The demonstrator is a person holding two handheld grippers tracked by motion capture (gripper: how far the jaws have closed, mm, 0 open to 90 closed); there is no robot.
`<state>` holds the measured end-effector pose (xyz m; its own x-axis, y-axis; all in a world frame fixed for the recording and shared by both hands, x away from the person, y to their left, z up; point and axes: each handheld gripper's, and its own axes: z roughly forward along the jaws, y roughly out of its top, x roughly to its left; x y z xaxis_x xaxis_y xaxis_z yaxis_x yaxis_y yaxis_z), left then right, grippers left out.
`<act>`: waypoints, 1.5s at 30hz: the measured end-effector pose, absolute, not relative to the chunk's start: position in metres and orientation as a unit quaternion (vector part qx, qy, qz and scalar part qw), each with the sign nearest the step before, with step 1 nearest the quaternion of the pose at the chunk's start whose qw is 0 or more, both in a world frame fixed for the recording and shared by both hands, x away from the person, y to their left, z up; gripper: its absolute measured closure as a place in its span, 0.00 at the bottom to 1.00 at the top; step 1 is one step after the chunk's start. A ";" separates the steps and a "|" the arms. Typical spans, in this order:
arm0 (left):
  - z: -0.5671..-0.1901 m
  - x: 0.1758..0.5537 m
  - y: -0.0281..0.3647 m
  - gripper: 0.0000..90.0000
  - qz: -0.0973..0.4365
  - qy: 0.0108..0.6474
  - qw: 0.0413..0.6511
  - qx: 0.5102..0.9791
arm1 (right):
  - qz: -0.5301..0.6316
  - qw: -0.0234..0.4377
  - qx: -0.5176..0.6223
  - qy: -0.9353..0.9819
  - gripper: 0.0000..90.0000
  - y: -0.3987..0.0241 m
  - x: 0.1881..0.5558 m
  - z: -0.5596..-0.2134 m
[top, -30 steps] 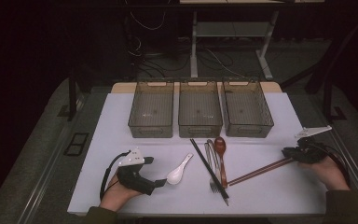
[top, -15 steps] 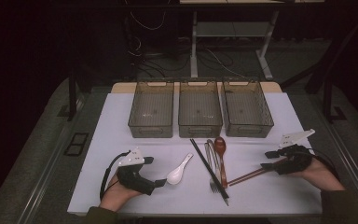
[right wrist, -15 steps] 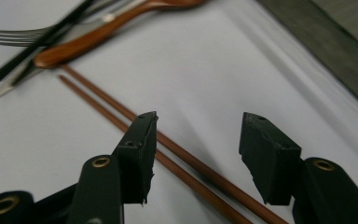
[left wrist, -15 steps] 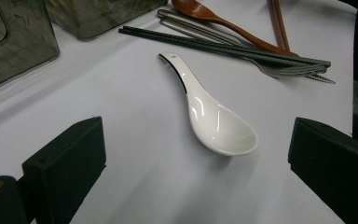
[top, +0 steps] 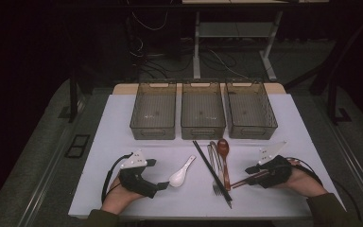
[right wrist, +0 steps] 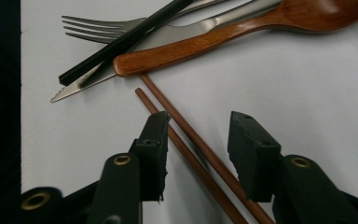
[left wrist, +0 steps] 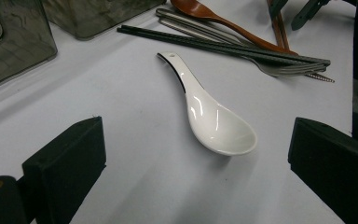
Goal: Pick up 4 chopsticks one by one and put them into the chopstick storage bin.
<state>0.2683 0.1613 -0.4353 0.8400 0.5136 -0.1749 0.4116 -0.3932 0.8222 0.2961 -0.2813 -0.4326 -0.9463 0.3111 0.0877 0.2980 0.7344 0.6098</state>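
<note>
Two brown chopsticks (right wrist: 193, 149) between right gripper (right wrist: 198, 140) fingers just closing, unclamped, left gripper (left wrist: 196, 158) fingers wide apart.

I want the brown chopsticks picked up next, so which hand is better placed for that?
The right. Its tongs already straddle the brown chopsticks, jaws just closing but with gaps on both sides. The left tongs stand open around the white spoon, across the cutlery pile from the chopsticks.

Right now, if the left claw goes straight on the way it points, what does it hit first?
Probably the white ceramic spoon: it lies dead ahead between the open left claw jaws, untouched. Beyond it come the black chopsticks. Depth is hard to judge.
</note>
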 end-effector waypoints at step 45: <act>-0.435 0.268 0.162 0.04 0.055 0.278 0.476 0.832 | 0.298 0.023 0.120 0.947 0.84 -0.273 0.287 -0.437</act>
<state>0.2680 0.1620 -0.4347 0.8396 0.5146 -0.1740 0.4106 -0.3915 0.8235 0.2874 -0.2731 -0.4369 -0.9702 0.2406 0.0283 0.2133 0.7932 0.5704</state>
